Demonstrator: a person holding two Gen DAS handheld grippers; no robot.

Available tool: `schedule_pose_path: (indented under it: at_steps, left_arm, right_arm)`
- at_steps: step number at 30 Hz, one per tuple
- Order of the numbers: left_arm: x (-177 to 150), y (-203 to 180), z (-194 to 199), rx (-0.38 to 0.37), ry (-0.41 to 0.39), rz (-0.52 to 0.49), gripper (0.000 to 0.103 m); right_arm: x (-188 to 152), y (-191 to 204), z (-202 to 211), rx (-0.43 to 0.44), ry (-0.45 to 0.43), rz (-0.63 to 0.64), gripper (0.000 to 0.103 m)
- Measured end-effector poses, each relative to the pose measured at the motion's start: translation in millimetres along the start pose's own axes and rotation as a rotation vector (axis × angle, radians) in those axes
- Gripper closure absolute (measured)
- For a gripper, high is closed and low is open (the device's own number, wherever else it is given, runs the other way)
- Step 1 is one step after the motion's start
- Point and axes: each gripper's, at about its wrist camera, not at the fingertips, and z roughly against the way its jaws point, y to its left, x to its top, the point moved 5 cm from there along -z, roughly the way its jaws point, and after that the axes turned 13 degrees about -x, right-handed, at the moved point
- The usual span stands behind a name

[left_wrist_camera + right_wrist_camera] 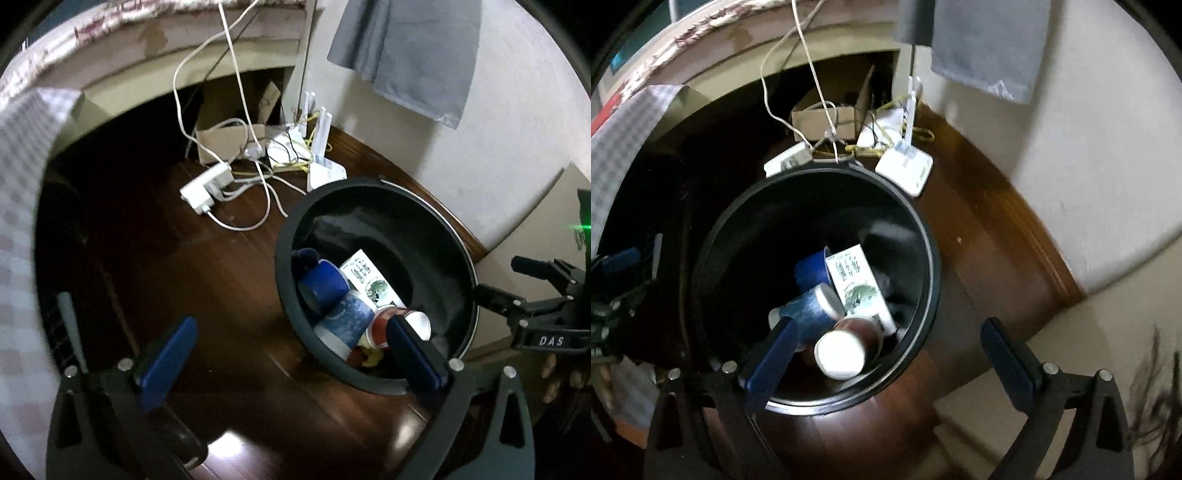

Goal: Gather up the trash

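Dark polished wood floor (pixel 229 266) runs under everything, meeting a pale wall (pixel 517 122) on the far side, where a grey cloth (pixel 410 51) hangs. Far left in my left camera a checked cloth (pixel 22 177) droops beside the dark space under the bed. Next comes my left gripper (pixel 291 350), its blue-padded fingers spread wide with nothing between them, hovering over bare floor with the right finger crossing the near rim of the bin. Further back lie a white power strip (pixel 205 188) and a tangle of white cables (pixel 255 173), then a cardboard box (pixel 221 142) and a white router (pixel 327 171) by the wall.

Right of centre stands the black trash bin (pixel 291 221) (round, upright, mouth open to me). Inside it the collected trash lies heaped: a blue cup (pixel 325 282) on its side, a blue patterned can (pixel 347 323) touching it, a white carton with green print (pixel 369 280) leaning across them, and a red-brown cup (pixel 857 338) with its white rim facing up.

From my right camera the bin (pixel 931 266) sits left of centre. My right gripper (pixel 890 363) is likewise wide open and holding nothing, its left finger over the bin's mouth, its right finger over floor and a pale surface outside the bin.
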Motion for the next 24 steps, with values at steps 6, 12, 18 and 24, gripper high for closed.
schedule_pose_path:
  at_steps: [6, 12, 18, 24]
  left_arm:
    - [7.3, -11.2, 35.2, 0.039, -0.052, -0.026, 0.001]
    - [14.6, -22.8, 83.4, 0.043, -0.116, -0.015, 0.001]
    - [9.2, -29.0, 132.6, 0.080, -0.176, -0.012, 0.001]
    - [-2.4, -23.7, 187.4, 0.117, -0.242, 0.032, 0.001]
  right_arm:
    - [4.4, -3.1, 29.5, -0.018, -0.032, -0.055, 0.000]
    - [1.3, -5.2, 84.5, -0.027, -0.089, -0.075, 0.000]
    - [-0.9, 3.2, 149.8, 0.008, -0.168, -0.102, 0.000]
    - [-4.8, 19.8, 205.0, 0.003, -0.239, -0.051, 0.000]
